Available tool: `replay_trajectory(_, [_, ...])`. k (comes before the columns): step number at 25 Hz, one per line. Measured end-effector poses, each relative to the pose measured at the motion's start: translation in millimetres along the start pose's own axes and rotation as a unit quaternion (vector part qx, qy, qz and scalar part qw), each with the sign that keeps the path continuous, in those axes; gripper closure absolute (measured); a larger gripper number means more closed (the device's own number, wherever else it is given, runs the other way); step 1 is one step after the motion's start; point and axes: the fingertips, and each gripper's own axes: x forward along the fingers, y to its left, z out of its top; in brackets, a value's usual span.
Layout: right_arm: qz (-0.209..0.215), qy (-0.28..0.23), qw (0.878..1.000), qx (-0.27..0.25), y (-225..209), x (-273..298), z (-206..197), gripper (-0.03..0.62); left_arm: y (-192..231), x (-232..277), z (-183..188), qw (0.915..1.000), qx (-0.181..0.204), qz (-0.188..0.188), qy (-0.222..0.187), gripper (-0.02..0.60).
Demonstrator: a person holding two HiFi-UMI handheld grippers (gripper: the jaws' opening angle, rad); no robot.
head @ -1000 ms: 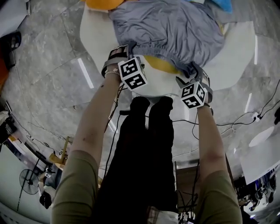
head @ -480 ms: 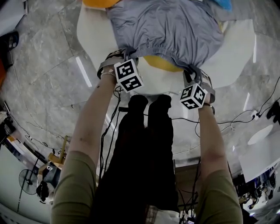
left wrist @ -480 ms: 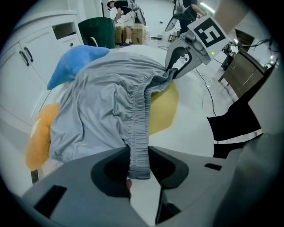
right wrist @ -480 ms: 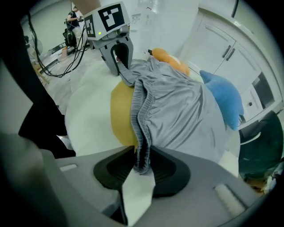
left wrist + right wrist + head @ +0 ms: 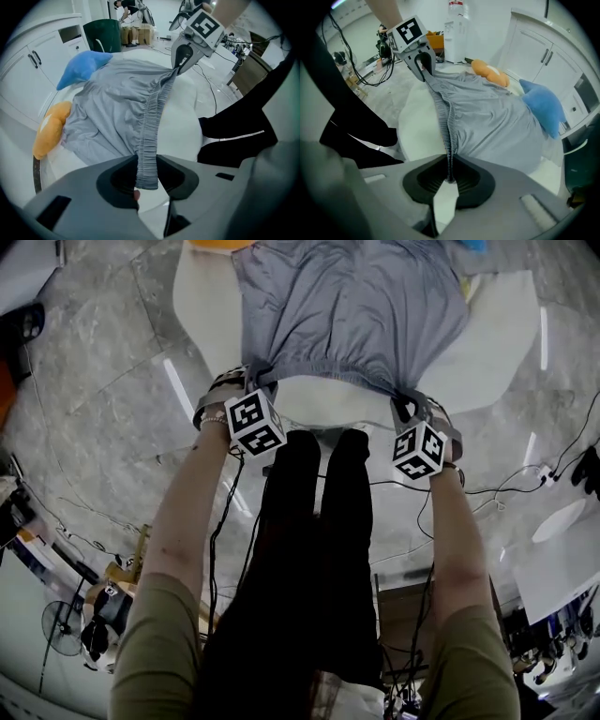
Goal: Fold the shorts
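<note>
Grey shorts (image 5: 352, 306) lie spread on a round white table (image 5: 487, 362), waistband toward me. My left gripper (image 5: 253, 381) holds the waistband's left end and my right gripper (image 5: 411, 403) its right end, so the elastic band hangs taut between them, lifted off the table. Both pairs of jaws have just been closing with the band between them. In the left gripper view the gathered band (image 5: 149, 154) is pinched in the left gripper (image 5: 146, 177). In the right gripper view the right gripper (image 5: 450, 180) is shut on the band's edge (image 5: 450, 154).
An orange cushion (image 5: 49, 129) and a blue cushion (image 5: 84, 65) lie at the table's far side beside the shorts. White cabinets (image 5: 534, 51) and a green bin (image 5: 101, 33) stand behind. Cables (image 5: 487, 498) trail over the marble floor; my black-trousered legs (image 5: 309, 549) are below.
Both grippers have closed on the waistband and drawn it up and toward me. The left one moved outward to the left. The band now runs straight, and the yellow patch under it is hidden.
</note>
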Motion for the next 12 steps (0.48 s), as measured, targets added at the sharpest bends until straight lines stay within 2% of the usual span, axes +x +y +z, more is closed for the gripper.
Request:
replay_trajectory(6, [0.080, 0.009, 0.997, -0.009, 67, -10, -13, 0.554, -63, -6, -44, 0.9988, -0.007, -0.043, 0.024, 0.460])
replay_trajectory(12, [0.124, 0.032, 0.992, 0.011, 109, 9, -28, 0.553, -87, 17, -63, 0.9958, -0.043, -0.066, 0.046, 0.459])
